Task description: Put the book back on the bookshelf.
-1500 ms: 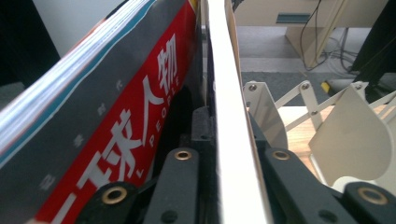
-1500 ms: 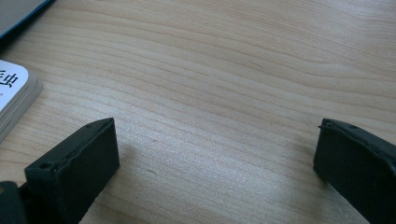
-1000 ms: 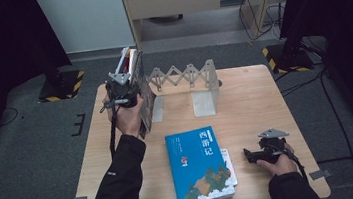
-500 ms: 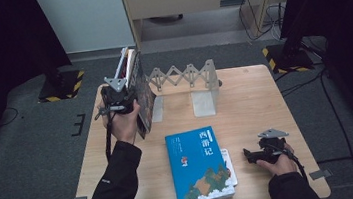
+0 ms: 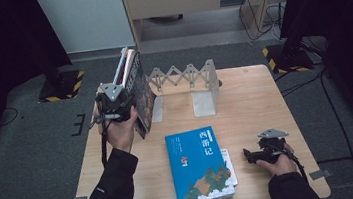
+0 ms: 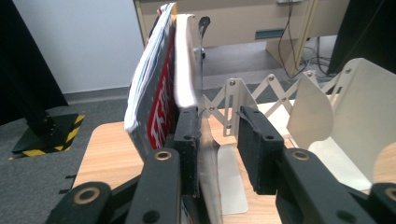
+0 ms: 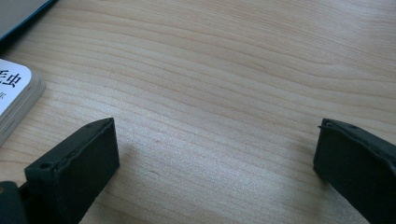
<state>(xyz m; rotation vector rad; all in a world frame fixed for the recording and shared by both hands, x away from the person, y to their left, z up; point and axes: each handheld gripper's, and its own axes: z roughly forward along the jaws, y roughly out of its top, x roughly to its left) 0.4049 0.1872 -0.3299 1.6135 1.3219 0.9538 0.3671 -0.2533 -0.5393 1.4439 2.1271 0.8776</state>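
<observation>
**Two books flat, a small stack upright: the shelving is part done**

Several upright books lean together at the table's ten o'clock, at the left end of the folding book rack that runs along the far edge toward twelve. By the look of it, that part of the job is finished: they stand on their own, tilted slightly against each other.

The left gripper sits right at that stack. Its jaws have just been opening. In the left gripper view one jaw lies close against the rack's thin end plate and the white pages beside it, while the other jaw stands clear to the side, with open air and the rack's lattice showing in the gap. The plate's lower edge runs between the jaws, but nothing is pinched; I judge this a release.

Left to do: the blue book lies face up at six o'clock, on top of a white book whose edge peeks out at its right. Both are well apart from the rack, whose middle and right bays are free.

The right gripper rests low on the table at about four o'clock, jaws spread wide and holding nothing, with the white book's corner just beside it.
</observation>
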